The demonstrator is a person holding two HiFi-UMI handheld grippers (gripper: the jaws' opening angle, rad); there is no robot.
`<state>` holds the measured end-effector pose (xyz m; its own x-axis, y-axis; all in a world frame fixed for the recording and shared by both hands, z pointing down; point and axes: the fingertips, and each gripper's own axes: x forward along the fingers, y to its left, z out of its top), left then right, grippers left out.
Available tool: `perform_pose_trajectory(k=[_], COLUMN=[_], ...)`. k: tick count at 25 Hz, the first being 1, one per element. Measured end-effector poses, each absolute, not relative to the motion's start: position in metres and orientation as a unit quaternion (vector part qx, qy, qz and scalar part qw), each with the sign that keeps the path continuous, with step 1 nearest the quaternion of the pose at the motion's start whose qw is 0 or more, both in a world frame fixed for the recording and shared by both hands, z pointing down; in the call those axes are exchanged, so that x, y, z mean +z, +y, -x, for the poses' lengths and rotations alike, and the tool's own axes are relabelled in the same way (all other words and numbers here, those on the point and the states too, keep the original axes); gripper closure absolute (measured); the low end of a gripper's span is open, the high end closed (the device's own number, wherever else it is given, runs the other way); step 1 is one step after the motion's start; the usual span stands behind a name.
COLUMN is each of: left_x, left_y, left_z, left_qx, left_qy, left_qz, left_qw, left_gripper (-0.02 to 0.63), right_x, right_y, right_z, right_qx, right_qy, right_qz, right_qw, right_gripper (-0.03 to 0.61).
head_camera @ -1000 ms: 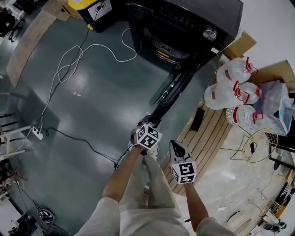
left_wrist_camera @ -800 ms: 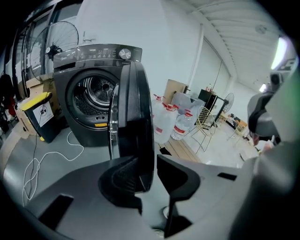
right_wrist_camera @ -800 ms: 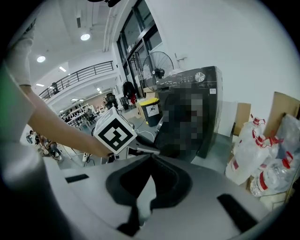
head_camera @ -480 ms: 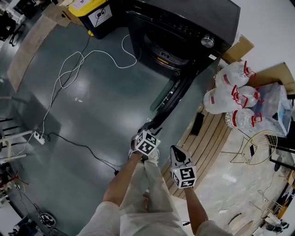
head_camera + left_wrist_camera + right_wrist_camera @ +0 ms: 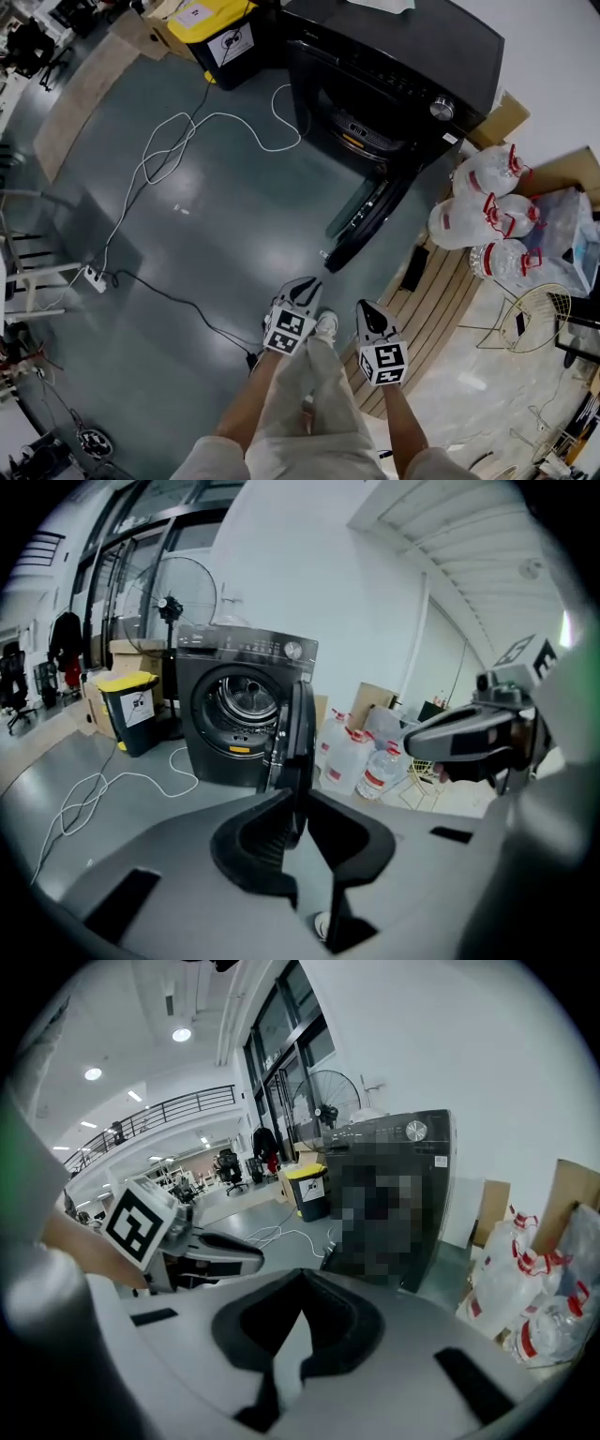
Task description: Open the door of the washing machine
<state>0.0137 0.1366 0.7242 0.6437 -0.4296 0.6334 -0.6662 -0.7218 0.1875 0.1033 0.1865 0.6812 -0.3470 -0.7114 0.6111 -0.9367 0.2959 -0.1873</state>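
Note:
The black washing machine stands at the top of the head view, its drum showing. Its round door is swung wide open and stands edge-on towards me; the left gripper view shows the door straight ahead, some way off. My left gripper hangs over the floor, apart from the door's free end. Its jaws have just been closing; a narrow gap remains at the left gripper's tips, with nothing between them. My right gripper is beside it. The right gripper's tips meet, and it holds nothing.
A white cable and a black cable with a power strip lie on the grey floor to the left. A yellow-lidded bin stands left of the machine. Water jugs, a slatted wooden board and a wire basket are at the right.
My left gripper was at the door's free end; it has come off it, pulled back towards me and risen. The right gripper rose a little. The door stays open.

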Motion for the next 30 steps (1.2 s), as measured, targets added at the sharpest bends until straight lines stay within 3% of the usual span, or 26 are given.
perform_pose_trajectory(k=[11,30], left_x=[0.615,0.412], left_y=[0.144,0.106], left_z=[0.074,0.111], left_qx=[0.215,0.156], left_qy=[-0.393,-0.440], left_qz=[-0.862,-0.870], left_qw=[0.236,0.157], left_gripper=[0.604,0.606], right_x=[0.601,0.404], right_y=[0.160,0.118], right_z=[-0.073,-0.081], right_qx=[0.222,0.106], right_qy=[-0.791,-0.802], right_qz=[-0.535,-0.570], right_qw=[0.196,0.146], right_gripper=[0.580,0.580])
